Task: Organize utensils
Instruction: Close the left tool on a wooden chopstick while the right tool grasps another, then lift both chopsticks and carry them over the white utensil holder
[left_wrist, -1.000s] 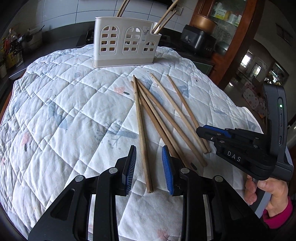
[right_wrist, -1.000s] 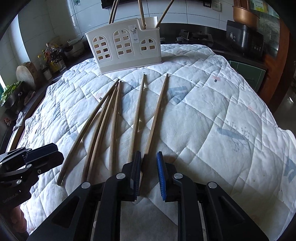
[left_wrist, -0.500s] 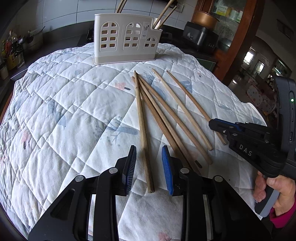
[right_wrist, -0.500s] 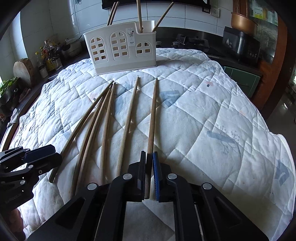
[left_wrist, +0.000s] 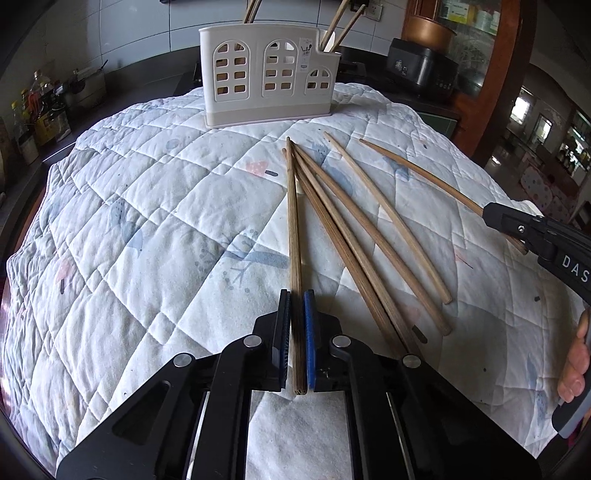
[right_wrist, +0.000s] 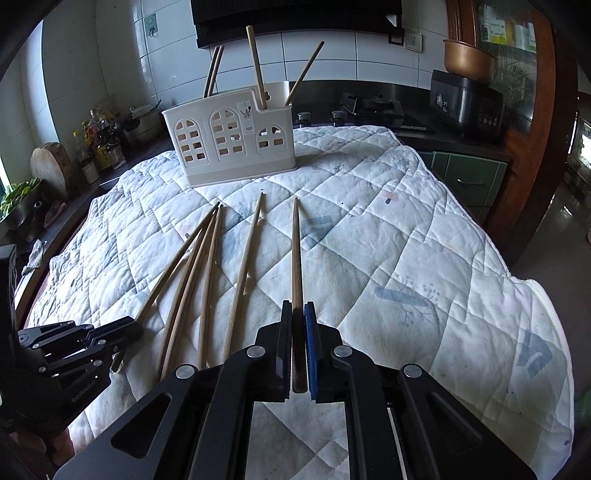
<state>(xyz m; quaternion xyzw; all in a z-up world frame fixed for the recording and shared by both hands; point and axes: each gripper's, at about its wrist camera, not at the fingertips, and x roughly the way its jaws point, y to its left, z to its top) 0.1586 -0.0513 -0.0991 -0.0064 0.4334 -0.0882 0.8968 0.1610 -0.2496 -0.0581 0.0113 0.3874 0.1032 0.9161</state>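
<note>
A table covered by a white quilted cloth (left_wrist: 147, 229) is seen from two cameras mounted on hand-held grippers. A cream plastic utensil holder (left_wrist: 266, 74) with arched window cut-outs stands at the far side of the cloth, with several chopsticks already upright in it.

Wooden chopsticks lie loose on the cloth between the holder and the grippers, fanned out with their tips toward the holder. In the left view, the left gripper (left_wrist: 297, 339) is clamped on the thick end of the leftmost chopstick (left_wrist: 293, 229); a second earlier its jaws were held apart on either side of that stick, so the grip has only just been made. The stick's far tip still rests among the tips of the neighbouring chopsticks.

In the right view, the right gripper (right_wrist: 297, 347) is clamped on the rightmost chopstick (right_wrist: 295, 251). A second ago its jaws were nearly closed around this stick; now it is pinched firmly, and its tip appears slightly raised off the cloth, judging by the shadow beneath, though this cannot be told for certain. Four other chopsticks (right_wrist: 207, 266) are left lying on the cloth to its left.

With one stick now secured in each gripper, the picking-up step is judged complete; carrying both sticks to the holder and dropping them in is likely what remains, followed by the sticks left on the cloth.
</note>
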